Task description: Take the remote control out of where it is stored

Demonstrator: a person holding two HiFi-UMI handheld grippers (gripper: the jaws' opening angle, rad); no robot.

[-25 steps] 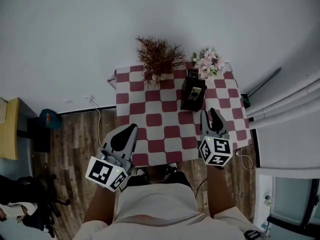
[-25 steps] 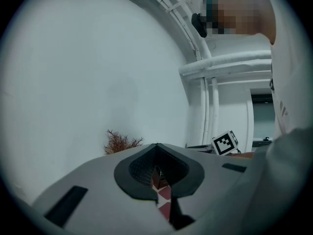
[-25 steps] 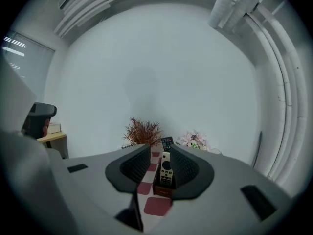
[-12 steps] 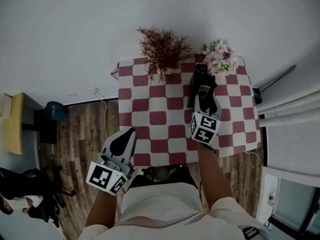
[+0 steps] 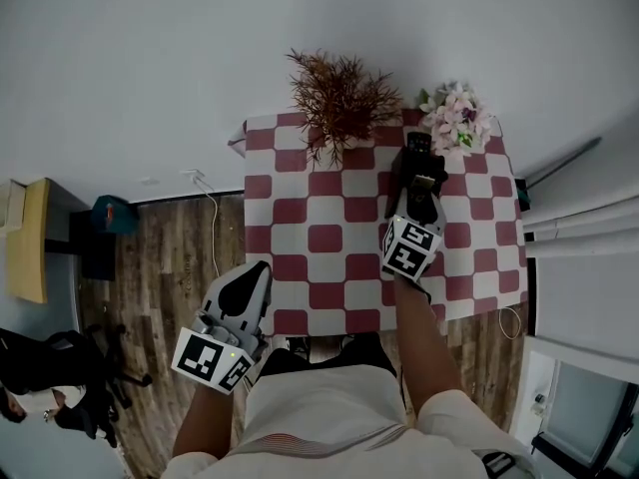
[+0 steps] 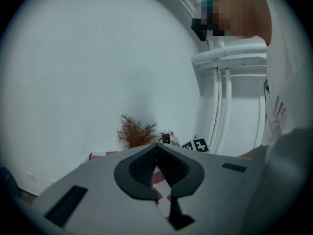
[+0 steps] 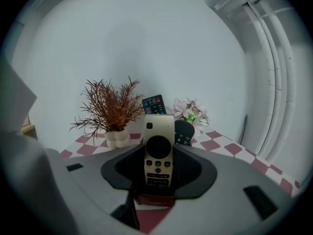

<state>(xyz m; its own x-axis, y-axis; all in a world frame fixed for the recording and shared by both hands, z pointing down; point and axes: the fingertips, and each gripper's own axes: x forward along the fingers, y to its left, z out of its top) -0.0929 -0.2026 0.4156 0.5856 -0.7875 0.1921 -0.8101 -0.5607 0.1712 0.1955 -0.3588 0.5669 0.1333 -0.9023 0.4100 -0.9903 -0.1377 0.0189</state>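
Observation:
A cream remote control [image 7: 159, 151] stands upright in a dark holder [image 5: 407, 171] at the back of the checkered table [image 5: 319, 238]. Behind it in the holder stand a black remote with coloured buttons [image 7: 154, 104] and a second dark remote [image 7: 184, 131]. My right gripper [image 5: 423, 186] reaches over the holder. Its jaws stand on either side of the cream remote and are closing on it, and I see no firm press. My left gripper [image 5: 250, 272] hangs shut and empty off the table's front left corner, over the wooden floor.
A dried reddish plant [image 5: 339, 98] in a white vase [image 7: 118, 137] stands left of the holder. Pink flowers [image 5: 457, 116] sit just right of it. White pipes [image 7: 266, 72] run along the wall on the right. A cable [image 5: 205, 208] lies on the floor.
My right gripper has moved from the table's front edge forward to the holder, and its jaws now flank the cream remote. The left gripper has stayed put.

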